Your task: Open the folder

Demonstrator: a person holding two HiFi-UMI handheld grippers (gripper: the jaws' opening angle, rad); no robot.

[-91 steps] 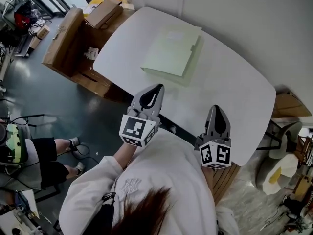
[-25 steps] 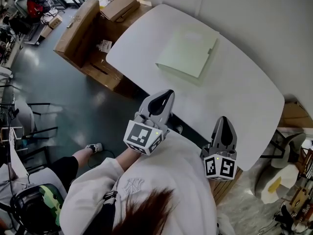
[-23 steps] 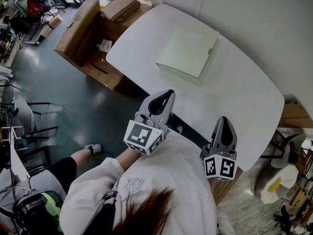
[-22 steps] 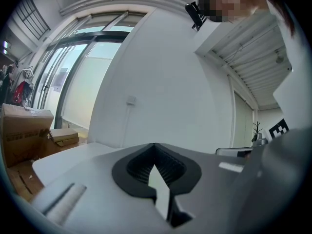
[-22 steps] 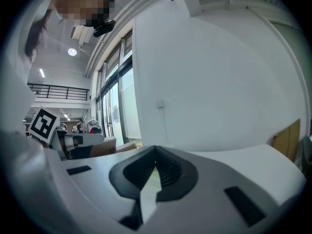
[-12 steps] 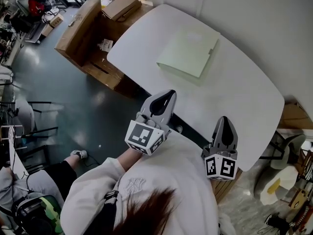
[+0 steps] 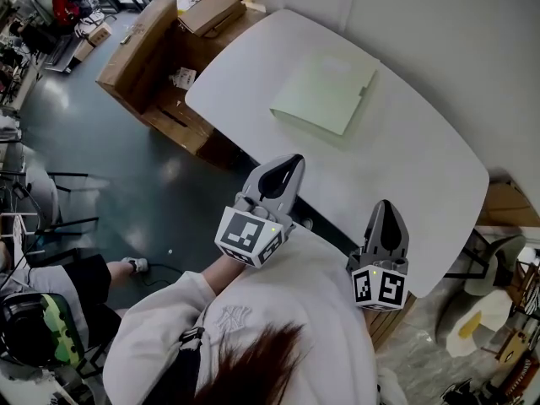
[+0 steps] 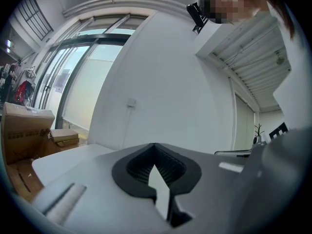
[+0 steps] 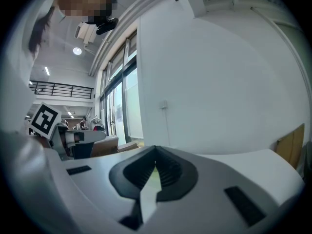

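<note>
Lying closed and flat on the smooth white table (image 7: 422, 167), the pale green folder (image 7: 325, 91) is sitting toward the table's far side. It is a thin, matte rectangle, square-cornered against the table's rounded outline. A person in a soft white sweatshirt (image 7: 287, 310) is standing at the table's near edge, holding both tools just over that edge. The left gripper (image 7: 285, 169) is pointing across the table, its grey jaws with ribbed black pads pressed together on nothing. The right gripper (image 7: 386, 213) is showing the same: jaws closed and empty. Both are hanging well apart from the folder. Brown cardboard boxes (image 7: 139, 53) are sitting off the table's left end.
</note>
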